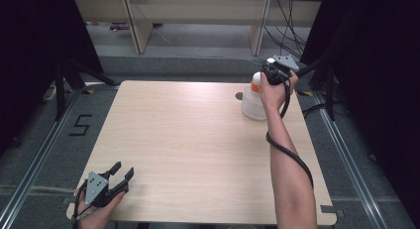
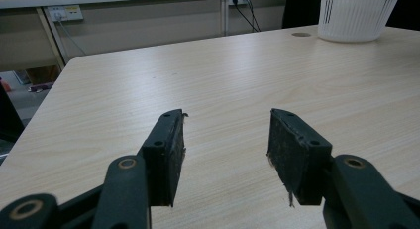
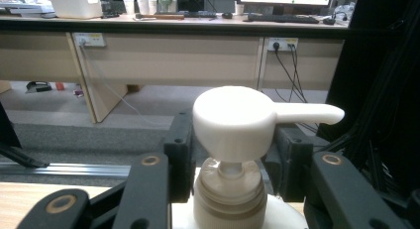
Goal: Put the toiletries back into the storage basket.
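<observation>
Holding the right gripper up at the far right corner of the table, we have its two black jaws set on either side of a white pump bottle. In the right gripper view the bottle's pump head sits squarely between the jaws, its spout pointing off to that view's right, over the top of one jaw. The ribbed collar under the pump head lies lower, also between the jaws. The jaws stand partly closed, close against the sides of the pump head and neck; we cannot tell for certain whether the pads press on the plastic or merely flank it. In the high view the bottle stands in or right against a white basket, and the bottle's body shows an orange patch just beside our right hand. A small round hole in the tabletop lies just beside the basket, on its left.

Our left gripper rests at the near left corner of the table, well apart from the basket. Its jaws are apart with only bare wood between them. In the left gripper view the basket shows far across the table, with the round hole beside it.
</observation>
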The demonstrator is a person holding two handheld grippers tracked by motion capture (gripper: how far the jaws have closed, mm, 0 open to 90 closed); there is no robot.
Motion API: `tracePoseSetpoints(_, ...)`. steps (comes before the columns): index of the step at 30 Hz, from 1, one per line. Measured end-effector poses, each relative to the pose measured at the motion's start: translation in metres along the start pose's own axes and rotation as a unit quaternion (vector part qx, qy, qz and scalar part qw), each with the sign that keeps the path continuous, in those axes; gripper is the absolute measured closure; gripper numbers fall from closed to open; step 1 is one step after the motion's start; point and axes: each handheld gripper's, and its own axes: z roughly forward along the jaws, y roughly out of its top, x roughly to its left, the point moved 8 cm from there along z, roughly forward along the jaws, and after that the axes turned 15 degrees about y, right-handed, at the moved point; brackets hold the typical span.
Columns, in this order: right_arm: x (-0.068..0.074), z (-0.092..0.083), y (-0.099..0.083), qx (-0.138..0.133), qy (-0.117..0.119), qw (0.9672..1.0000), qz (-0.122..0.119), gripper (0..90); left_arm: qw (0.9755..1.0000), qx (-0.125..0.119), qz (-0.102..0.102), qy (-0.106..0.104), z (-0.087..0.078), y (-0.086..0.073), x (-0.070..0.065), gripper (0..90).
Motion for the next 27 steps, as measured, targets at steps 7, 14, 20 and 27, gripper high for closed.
tracePoseSetpoints(7, 0.0003, 0.0003, -0.0004, -0.001, 0.002, 1.0, -0.007, 60.1, 1.0, 0.0, 0.0, -0.001, 0.0, 0.0001, 0.0, 47.5)
tracePoseSetpoints(14, 0.0022, -0.001, -0.002, -0.001, 0.0, 1.0, -0.01, 59.8, 1.0, -0.001, 0.001, -0.002, -0.0003, 0.0001, -0.0001, 47.4)
tracePoseSetpoints(20, 0.0035, -0.0031, -0.0041, -0.006, 0.007, 0.9999, -0.005, 53.6, 1.0, -0.001, 0.003, -0.002, -0.0003, 0.0001, -0.0003, 47.3)
tracePoseSetpoints(27, 0.0036, -0.0053, -0.0088, 0.011, 0.015, 0.9997, 0.015, 42.5, 1.0, -0.001, 0.001, -0.002, -0.0001, 0.0001, -0.0002, 47.2)
